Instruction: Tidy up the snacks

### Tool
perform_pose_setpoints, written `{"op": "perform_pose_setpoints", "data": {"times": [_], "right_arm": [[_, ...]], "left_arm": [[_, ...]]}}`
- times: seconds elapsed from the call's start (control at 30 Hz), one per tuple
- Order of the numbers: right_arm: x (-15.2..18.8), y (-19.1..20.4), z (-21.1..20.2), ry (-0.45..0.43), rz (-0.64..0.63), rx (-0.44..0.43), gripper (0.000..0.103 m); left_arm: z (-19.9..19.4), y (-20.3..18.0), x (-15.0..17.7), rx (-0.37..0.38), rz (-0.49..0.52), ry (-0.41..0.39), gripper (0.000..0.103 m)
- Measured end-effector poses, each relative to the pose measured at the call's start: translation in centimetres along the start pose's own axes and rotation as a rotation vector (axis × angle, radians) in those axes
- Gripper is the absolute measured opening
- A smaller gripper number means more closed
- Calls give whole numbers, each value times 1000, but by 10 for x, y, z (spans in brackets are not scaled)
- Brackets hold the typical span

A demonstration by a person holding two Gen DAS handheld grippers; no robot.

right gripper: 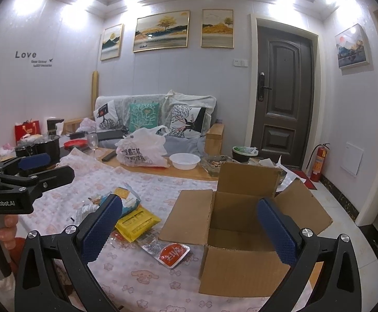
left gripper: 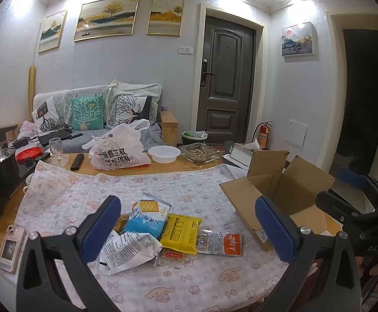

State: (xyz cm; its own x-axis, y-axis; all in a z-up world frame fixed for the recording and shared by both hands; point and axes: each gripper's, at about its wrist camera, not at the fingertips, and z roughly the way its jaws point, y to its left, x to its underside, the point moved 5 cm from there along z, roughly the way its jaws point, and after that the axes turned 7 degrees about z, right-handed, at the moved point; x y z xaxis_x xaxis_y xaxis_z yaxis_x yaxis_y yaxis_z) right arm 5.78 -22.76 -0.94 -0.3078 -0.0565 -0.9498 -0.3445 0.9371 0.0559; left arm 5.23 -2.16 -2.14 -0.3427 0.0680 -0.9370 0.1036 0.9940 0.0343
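Loosely heaped crinkly snack packets (left gripper: 163, 228) — both hand-held grippers (left gripper: 189, 223) (right gripper: 190, 225) gape wide beside a boxy cardboard carton (right gripper: 240, 223).

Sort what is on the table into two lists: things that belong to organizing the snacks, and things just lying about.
Belongs:
blue cracker packet
yellow snack packet
orange-ended clear packet
white crumpled wrapper
cardboard box

Lying about:
phone
wine glass
remote
white bowl
plastic shopping bag

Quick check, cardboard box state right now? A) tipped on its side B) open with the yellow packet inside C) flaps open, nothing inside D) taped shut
C: the cardboard box stands upright with its flaps spread and a bare interior, while the yellow packet lies outside it on the tablecloth.
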Motion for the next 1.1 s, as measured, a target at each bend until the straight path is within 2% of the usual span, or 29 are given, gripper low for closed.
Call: {"op": "perform_pose_setpoints", "data": {"times": [0.93, 1.1], "right_arm": [[3, -3, -3, 1, 11, 7, 103], [6, -3, -7, -11, 24, -25, 103]], "left_arm": [[-2, -3, 3, 24, -3, 4, 102], [-1, -4, 3, 29, -9, 11, 102]]}}
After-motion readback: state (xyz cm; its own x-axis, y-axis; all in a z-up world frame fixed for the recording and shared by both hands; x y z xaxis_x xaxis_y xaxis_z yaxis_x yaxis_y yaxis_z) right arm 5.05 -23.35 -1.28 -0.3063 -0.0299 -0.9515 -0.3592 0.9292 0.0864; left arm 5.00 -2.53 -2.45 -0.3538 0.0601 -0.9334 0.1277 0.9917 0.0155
